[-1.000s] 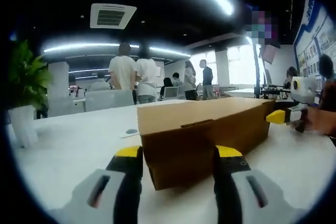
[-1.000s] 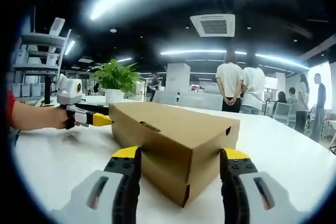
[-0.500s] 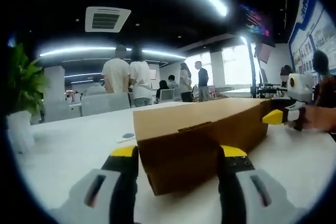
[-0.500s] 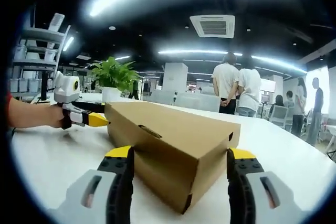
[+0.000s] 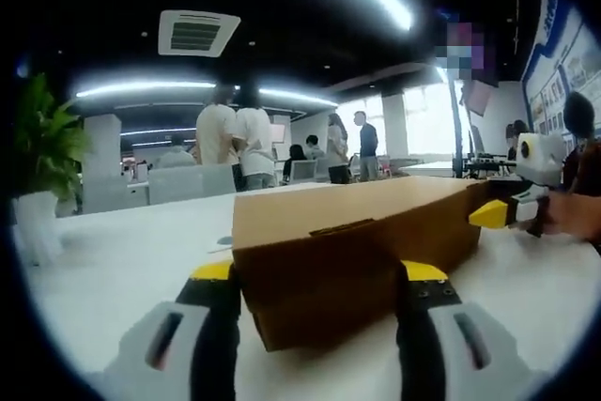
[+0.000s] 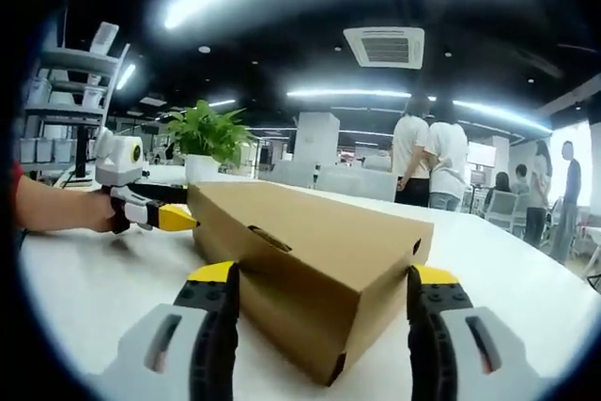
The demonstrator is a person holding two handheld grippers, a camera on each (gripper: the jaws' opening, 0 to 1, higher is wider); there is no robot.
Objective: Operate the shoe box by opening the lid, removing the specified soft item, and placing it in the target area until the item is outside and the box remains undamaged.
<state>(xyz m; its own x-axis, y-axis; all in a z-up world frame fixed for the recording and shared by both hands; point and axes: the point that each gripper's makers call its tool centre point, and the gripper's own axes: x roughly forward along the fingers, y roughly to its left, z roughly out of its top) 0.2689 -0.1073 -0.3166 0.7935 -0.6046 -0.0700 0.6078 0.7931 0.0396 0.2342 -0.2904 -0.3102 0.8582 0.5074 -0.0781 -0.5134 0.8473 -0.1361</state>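
Now, left gripper (image 5: 319,274): its two yellow-tipped jaws stand wide apart, one on each side of the near end of the shoe box (image 5: 352,246); whether the pads touch the cardboard I cannot tell.
Right gripper (image 6: 324,279): its jaws also spread wide, straddling the other end of the box, with the corner of the box reaching down between them; contact cannot be told either.
Shoe box: plain brown cardboard, lying flat on the white table (image 5: 122,269), lid (image 6: 310,223) down and closed, a small slot tab visible at the lid's front edge in both views.
Box in the right gripper view (image 6: 310,260): seen corner-on, a small round hole near its top right edge.
Soft item: nothing of it can be seen with the lid shut.
Other gripper, left gripper view: the right gripper (image 5: 493,213) comes in at the right, yellow tip against the far end of the box, a hand (image 5: 568,213) behind it.
Other gripper, right gripper view: the left gripper (image 6: 174,218) comes in at the left, yellow tip at the box's far end, held by a hand (image 6: 80,208).
Plant (image 6: 207,133): green leaves in a white pot, on the table beyond the box.
Shelving (image 6: 66,100): at the far left of the right gripper view, with bins on it.
People (image 5: 235,133): several standing in the background, backs turned, under long ceiling lights.
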